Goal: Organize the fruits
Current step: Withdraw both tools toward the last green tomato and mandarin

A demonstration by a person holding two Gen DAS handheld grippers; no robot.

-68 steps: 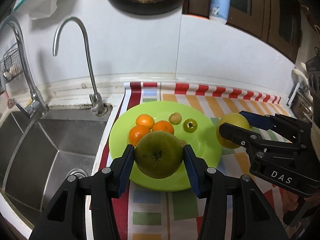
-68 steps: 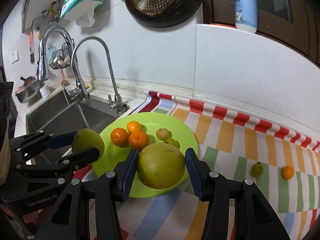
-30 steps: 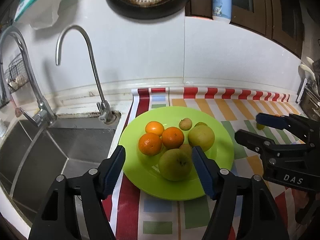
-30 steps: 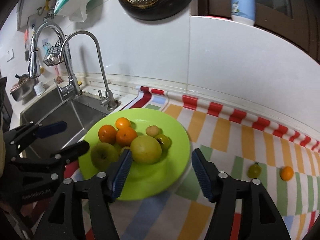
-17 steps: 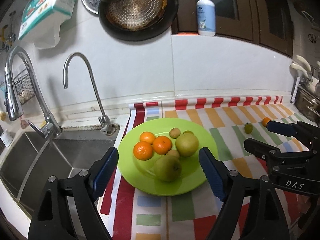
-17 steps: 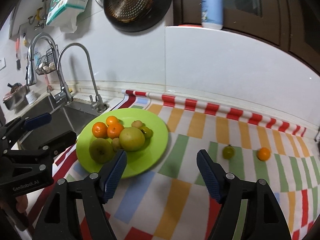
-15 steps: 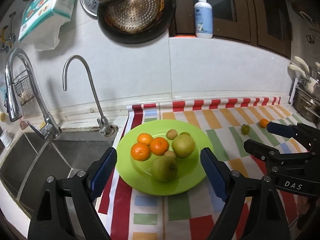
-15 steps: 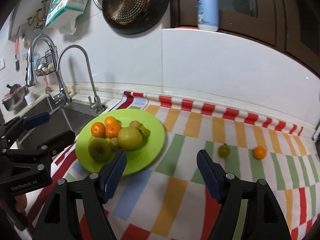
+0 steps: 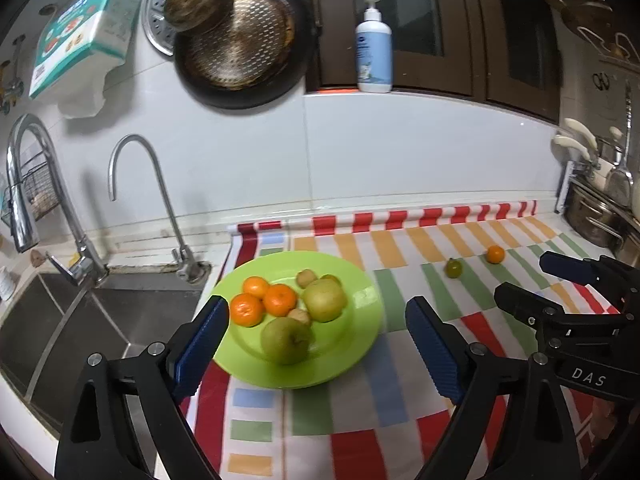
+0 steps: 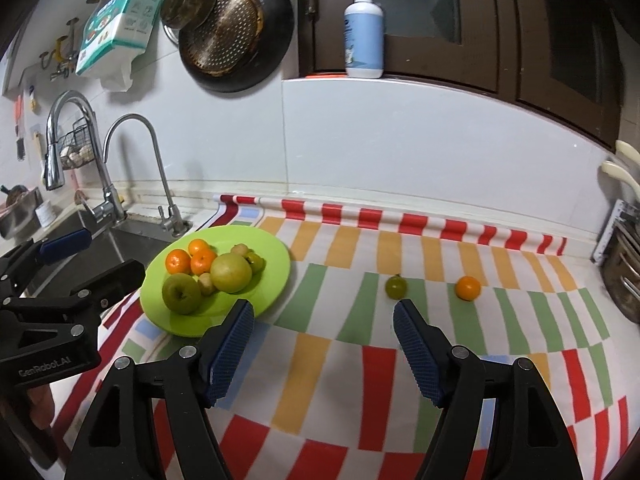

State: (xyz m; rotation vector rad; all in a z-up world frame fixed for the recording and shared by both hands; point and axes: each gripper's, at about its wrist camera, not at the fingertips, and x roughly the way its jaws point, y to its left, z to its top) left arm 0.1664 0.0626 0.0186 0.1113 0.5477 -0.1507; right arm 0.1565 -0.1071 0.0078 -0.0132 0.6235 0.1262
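A lime-green plate sits on the striped mat beside the sink. It holds three oranges, a green apple, a yellow-green pear and a few small fruits. A small green fruit and a small orange lie on the mat to the right. My left gripper is open and empty above the plate's near edge. My right gripper is open and empty over the mat, right of the plate.
A steel sink with two taps lies left of the plate. Pots stand at the far right. A pan and a soap bottle are on the wall above.
Both grippers let go of the apple and the pear on the plate, opened wide and drew back and up. The right gripper swung right, bringing the two loose fruits into view.
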